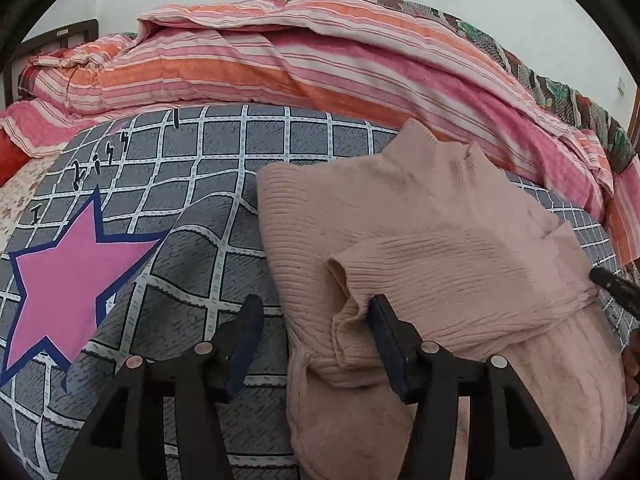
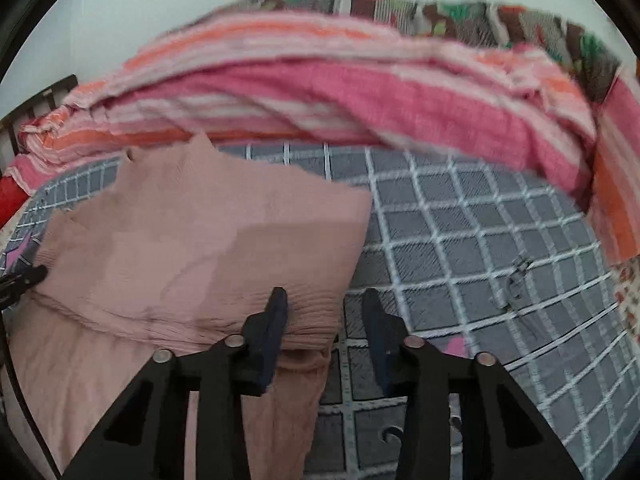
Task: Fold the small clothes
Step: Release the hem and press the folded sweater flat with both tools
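Observation:
A pale pink ribbed sweater [image 1: 440, 240] lies on the grey checked bedsheet [image 1: 224, 148], with one sleeve folded across its body. My left gripper [image 1: 316, 320] stands open at the sweater's near left edge; its right finger [image 1: 384, 328] touches the sleeve cuff, and its left finger is over bare sheet. In the blurred right wrist view, my right gripper [image 2: 326, 312] is open at the right edge of the sweater [image 2: 200, 240]. Its left finger [image 2: 276, 316] is over the knit, its right finger over the sheet [image 2: 460, 240]. Nothing is pinched.
A bunched pink and orange striped quilt [image 1: 320, 52] runs along the far side of the bed. A pink star print [image 1: 68, 276] marks the sheet at the left. The right gripper's dark tip [image 1: 612, 284] shows at the sweater's right edge.

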